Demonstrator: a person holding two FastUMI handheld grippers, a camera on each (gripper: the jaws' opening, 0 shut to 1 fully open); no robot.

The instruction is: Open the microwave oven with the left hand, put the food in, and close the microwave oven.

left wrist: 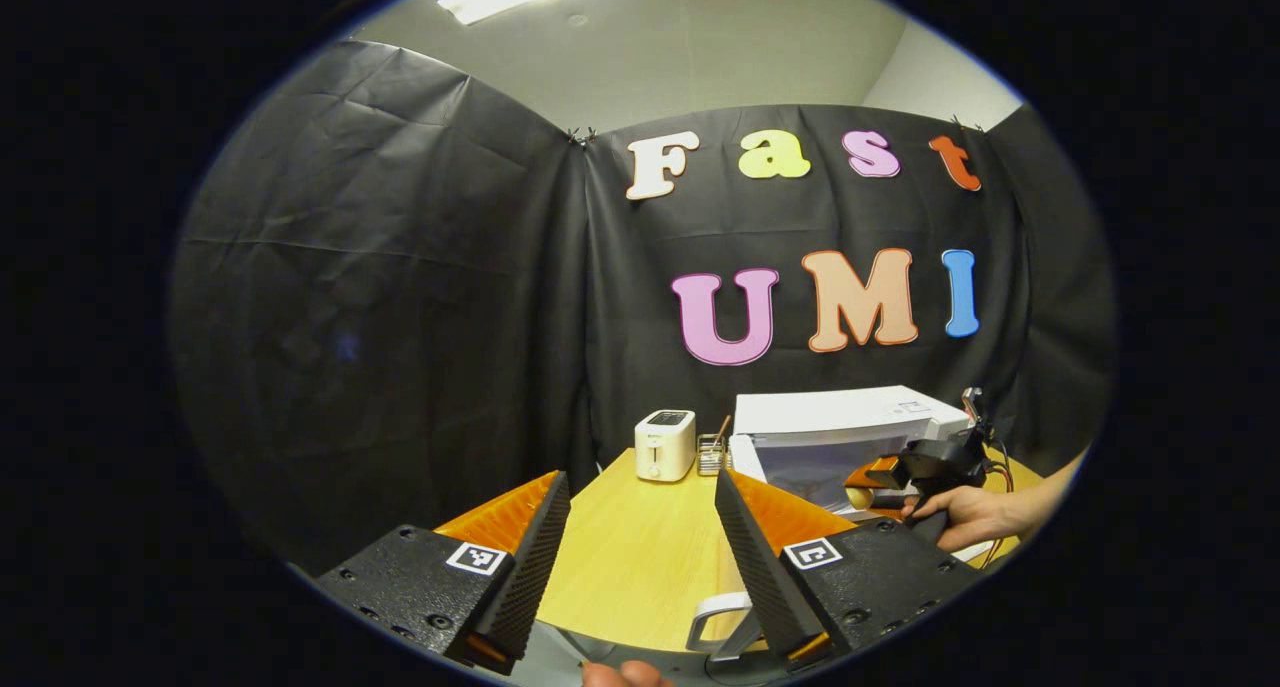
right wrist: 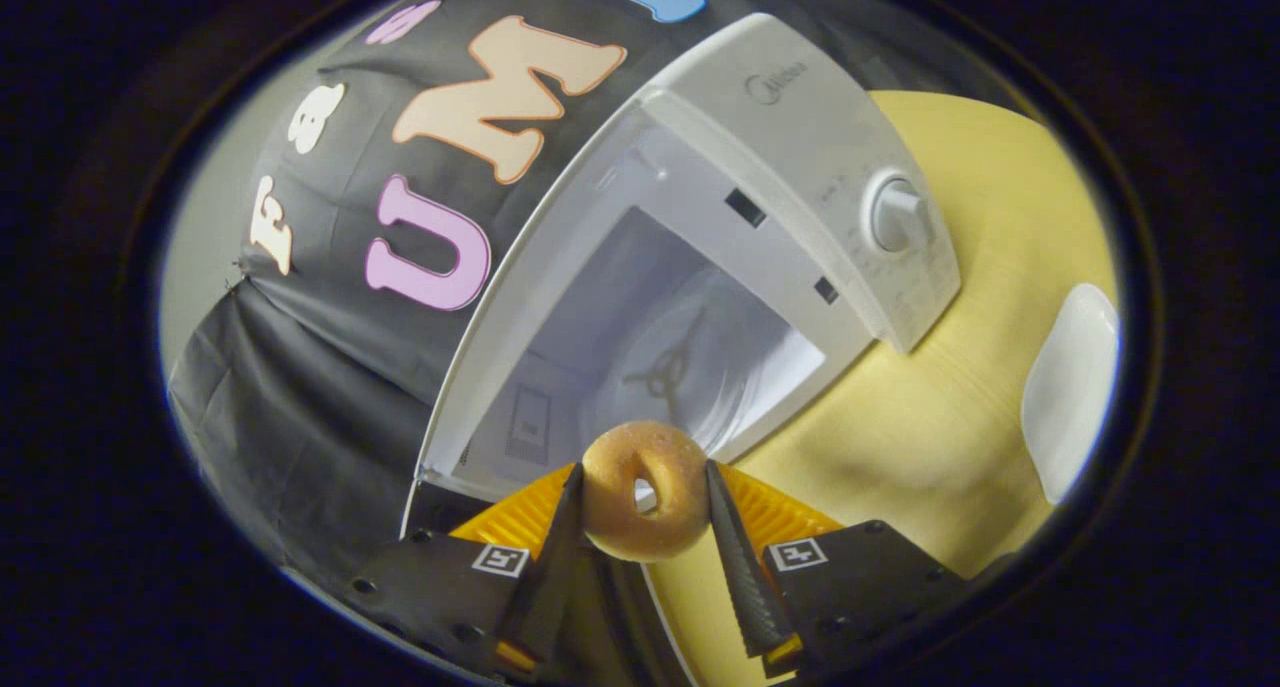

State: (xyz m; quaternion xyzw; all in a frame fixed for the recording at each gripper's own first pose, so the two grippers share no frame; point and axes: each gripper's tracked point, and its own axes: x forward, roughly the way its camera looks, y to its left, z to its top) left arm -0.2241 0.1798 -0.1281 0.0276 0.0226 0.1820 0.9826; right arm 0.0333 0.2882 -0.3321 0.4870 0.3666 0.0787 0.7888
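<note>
The white microwave (left wrist: 840, 427) stands at the back right of the wooden table (left wrist: 640, 557), its door (left wrist: 742, 459) swung open. My left gripper (left wrist: 640, 482) hovers open over the table's near edge, holding nothing. In the left gripper view, a hand (left wrist: 975, 515) holds the right gripper (left wrist: 935, 462) in front of the oven's opening. The right gripper (right wrist: 642, 467) is shut on a golden ring-shaped doughnut (right wrist: 645, 517), upright between both fingers. It sits just outside the microwave's (right wrist: 800, 97) open cavity (right wrist: 640, 327), where the glass turntable (right wrist: 700, 367) lies bare.
A white toaster (left wrist: 665, 445) and a small wire rack (left wrist: 712, 454) stand left of the microwave. A white handled object (left wrist: 720, 622) lies at the table's near edge. In the right gripper view, a white plate-like object (right wrist: 1075, 387) rests on the table (right wrist: 930, 437) beside the oven's knob (right wrist: 895, 217).
</note>
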